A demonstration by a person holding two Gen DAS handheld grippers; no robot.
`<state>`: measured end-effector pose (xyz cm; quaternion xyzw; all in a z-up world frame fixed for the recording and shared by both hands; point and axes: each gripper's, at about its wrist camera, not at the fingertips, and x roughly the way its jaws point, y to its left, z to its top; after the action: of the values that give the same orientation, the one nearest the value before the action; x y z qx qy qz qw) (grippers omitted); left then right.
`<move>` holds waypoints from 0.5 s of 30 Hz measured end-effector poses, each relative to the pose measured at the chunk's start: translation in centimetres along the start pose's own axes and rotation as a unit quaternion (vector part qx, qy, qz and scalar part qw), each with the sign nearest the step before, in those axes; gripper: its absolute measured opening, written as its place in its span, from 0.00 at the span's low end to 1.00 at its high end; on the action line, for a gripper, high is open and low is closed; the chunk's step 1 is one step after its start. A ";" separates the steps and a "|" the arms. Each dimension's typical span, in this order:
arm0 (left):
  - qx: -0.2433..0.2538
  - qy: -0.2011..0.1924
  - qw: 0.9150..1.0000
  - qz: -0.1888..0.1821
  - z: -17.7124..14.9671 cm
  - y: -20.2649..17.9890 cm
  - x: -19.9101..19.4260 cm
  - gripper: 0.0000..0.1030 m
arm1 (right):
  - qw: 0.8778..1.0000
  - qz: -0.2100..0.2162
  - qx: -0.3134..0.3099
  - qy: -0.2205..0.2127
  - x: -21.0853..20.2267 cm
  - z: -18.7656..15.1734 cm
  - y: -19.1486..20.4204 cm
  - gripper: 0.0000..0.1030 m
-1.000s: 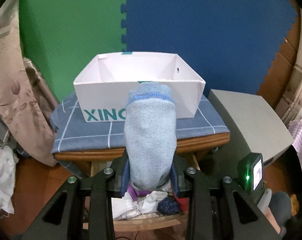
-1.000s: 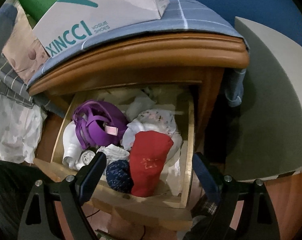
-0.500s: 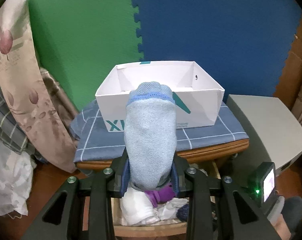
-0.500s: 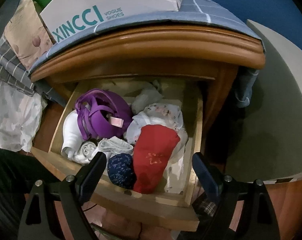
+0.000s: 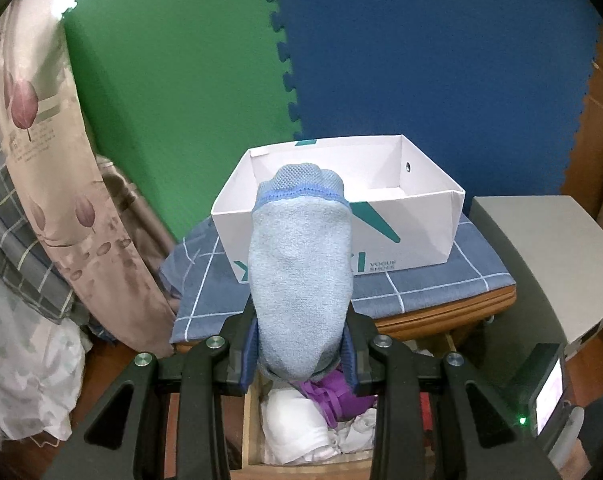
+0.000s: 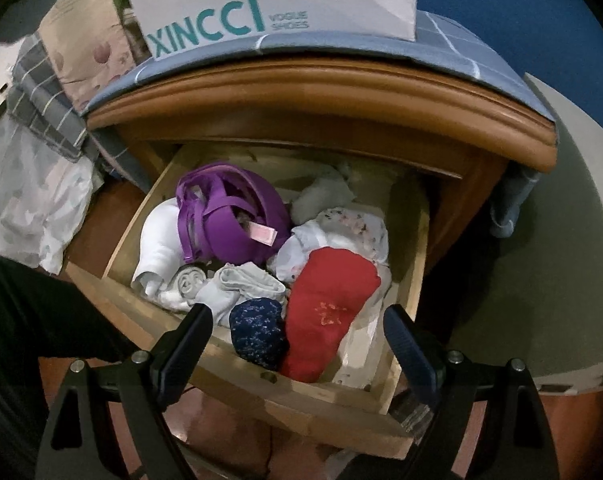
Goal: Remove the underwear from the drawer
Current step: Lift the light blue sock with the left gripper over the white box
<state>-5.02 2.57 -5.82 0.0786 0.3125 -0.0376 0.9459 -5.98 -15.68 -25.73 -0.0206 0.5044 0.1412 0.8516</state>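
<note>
Carrying the rolled underwear up toward the box

Our left tongs (image 5: 300,354) are clenched on the light-blue knitted roll of underwear (image 5: 300,276), clear above the open wooden drawer (image 6: 409,276); we should keep the squeeze firm and release only once over the white cardboard shoe box (image 5: 429,220) on the checked blue cloth (image 5: 429,284). Our right tongs (image 6: 297,340) hang released over the drawer's front edge. Green and blue foam mats line the wall.

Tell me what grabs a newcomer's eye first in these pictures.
The rolled light-blue underwear clamped in the left gripper, held up before the white shoe box. Next, the open drawer below the right gripper, where a purple bra and red garment stand out.
</note>
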 end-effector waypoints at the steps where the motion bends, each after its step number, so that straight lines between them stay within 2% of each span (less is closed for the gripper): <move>1: 0.001 -0.001 1.000 0.001 0.1 0.0 0.0 0.29 | 1.000 -0.008 0.000 0.011 0.3 0.1 0.0 0.87; 6: -0.005 -0.009 1.000 -0.004 2.0 0.7 0.2 0.29 | 1.000 0.005 0.003 -0.002 -0.1 0.3 0.0 0.87; 15: -0.057 -0.012 0.997 -0.045 9.5 3.4 1.4 0.29 | 1.000 0.006 0.007 0.004 0.1 0.2 -0.2 0.87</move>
<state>2.03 4.21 1.32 0.0097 0.3060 -0.0631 0.9499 -5.72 -15.80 -25.73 -0.0123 0.5089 0.1429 0.8488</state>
